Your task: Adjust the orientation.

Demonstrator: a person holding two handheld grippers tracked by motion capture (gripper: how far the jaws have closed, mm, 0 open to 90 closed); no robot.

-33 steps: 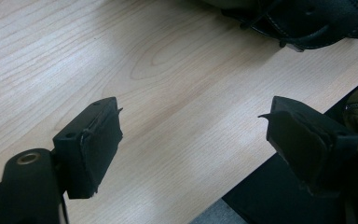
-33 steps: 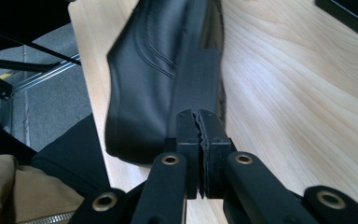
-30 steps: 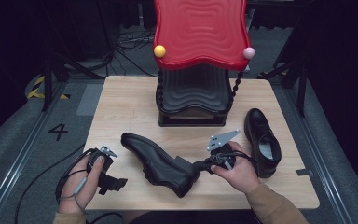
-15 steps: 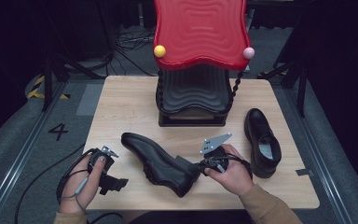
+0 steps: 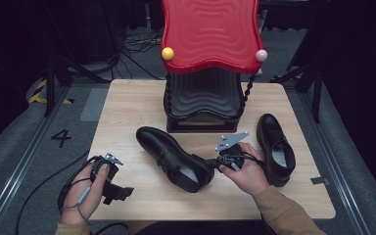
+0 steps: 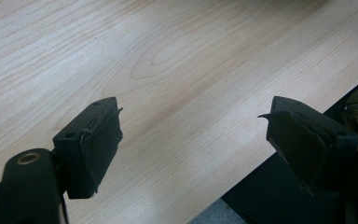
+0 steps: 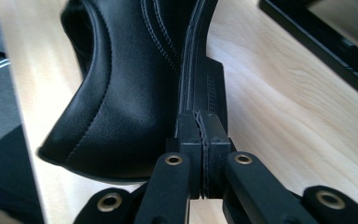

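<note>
A black leather shoe (image 5: 169,154) lies slantwise at the table's middle, toe to the far left, heel toward me. My right gripper (image 5: 215,164) is at its heel. In the right gripper view the jaws (image 7: 200,119) are pressed together at the heel's edge, with the shoe (image 7: 126,79) tipped on its side just beyond them. A second black shoe (image 5: 274,147) stands to the right of my right hand. My left gripper (image 5: 120,191) hovers at the table's front left edge, and in its own view (image 6: 191,116) it stands wide open over bare wood.
A tall stand with a wavy red top (image 5: 210,34) and a ribbed black base (image 5: 203,103) sits at the table's far middle. A yellow ball (image 5: 167,53) and a pink ball (image 5: 261,55) hang at its corners. The wooden table (image 5: 127,107) has bare room at left.
My right gripper has shifted a little away from me, and the middle shoe has moved and turned slightly with it. The left gripper has stayed put.
</note>
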